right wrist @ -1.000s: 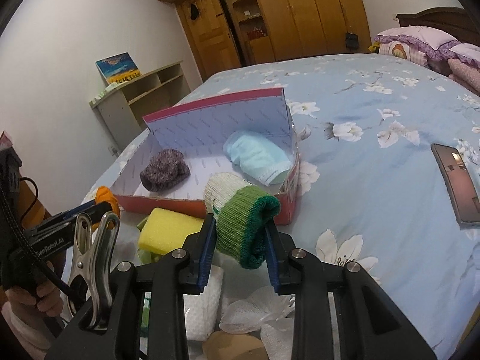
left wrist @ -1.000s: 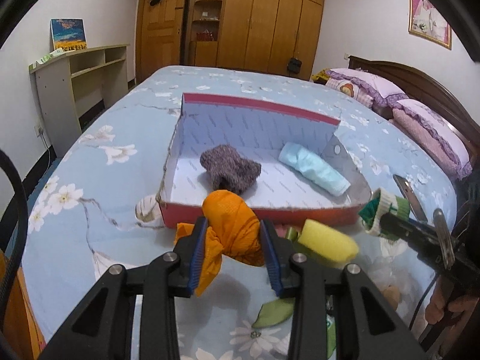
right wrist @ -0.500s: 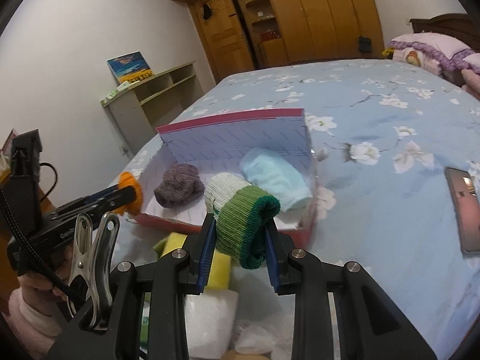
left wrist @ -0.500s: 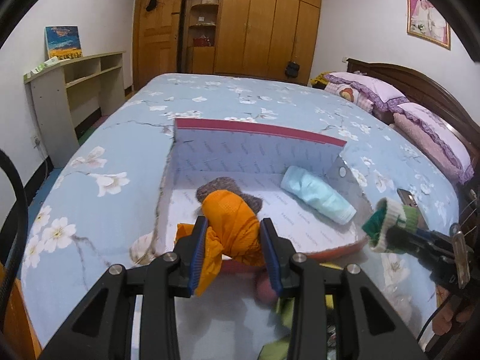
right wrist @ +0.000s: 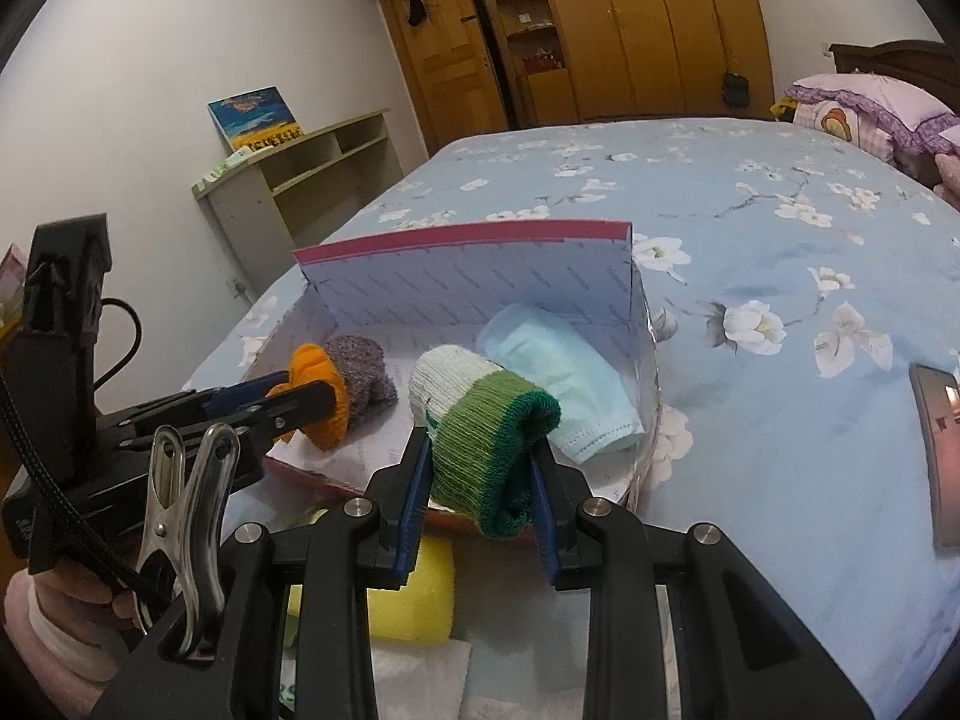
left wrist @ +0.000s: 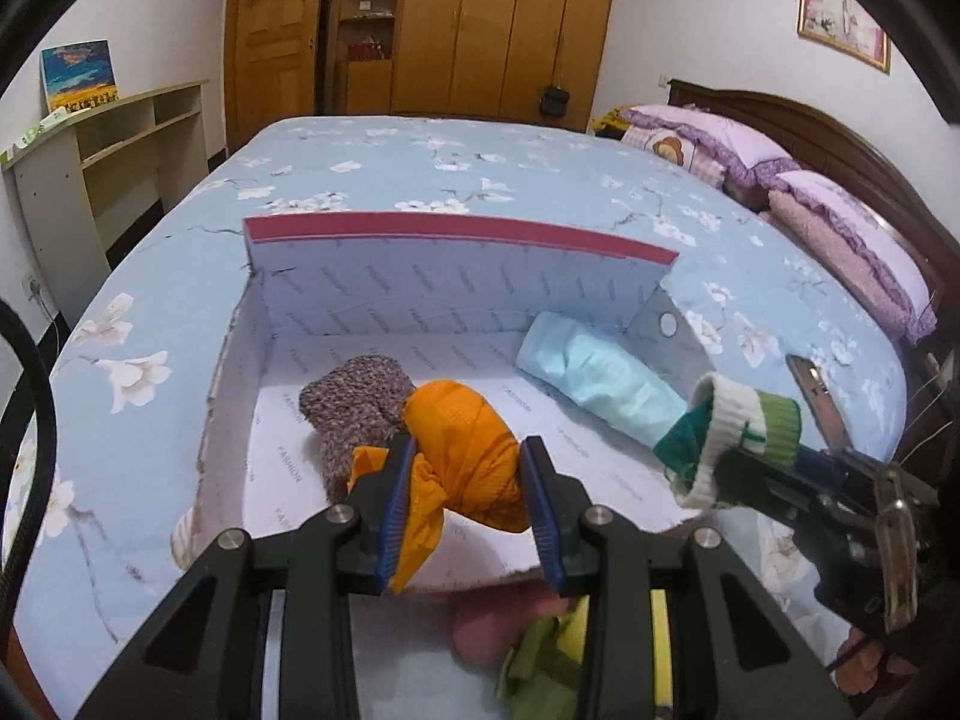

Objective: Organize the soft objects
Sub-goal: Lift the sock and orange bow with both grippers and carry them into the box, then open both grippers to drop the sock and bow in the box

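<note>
An open cardboard box [left wrist: 456, 288] [right wrist: 480, 282] with a pink rim lies on the blue flowered bed. Inside it rest a mottled grey-purple sock [left wrist: 354, 402] [right wrist: 366, 372] and a pale blue cloth roll [left wrist: 600, 378] [right wrist: 570, 384]. My left gripper [left wrist: 471, 480] [right wrist: 300, 396] is shut on an orange cloth bundle [left wrist: 468, 450] [right wrist: 318, 390], held over the box's near left part. My right gripper [right wrist: 480, 480] [left wrist: 726, 474] is shut on a rolled white-and-green sock [right wrist: 486, 426] [left wrist: 738, 426], held above the box's near right edge.
A yellow sponge [right wrist: 414, 594] and white tissue [right wrist: 420, 678] lie in front of the box, with green cloth [left wrist: 540, 648] beside them. A phone [right wrist: 936, 450] rests on the bed to the right. Pillows [left wrist: 840, 228] and a shelf unit [left wrist: 108, 156] flank the bed.
Both grippers have moved forward with their loads. The orange bundle went from short of the box's near wall to over its inside; the green sock now hangs over the near right edge.
</note>
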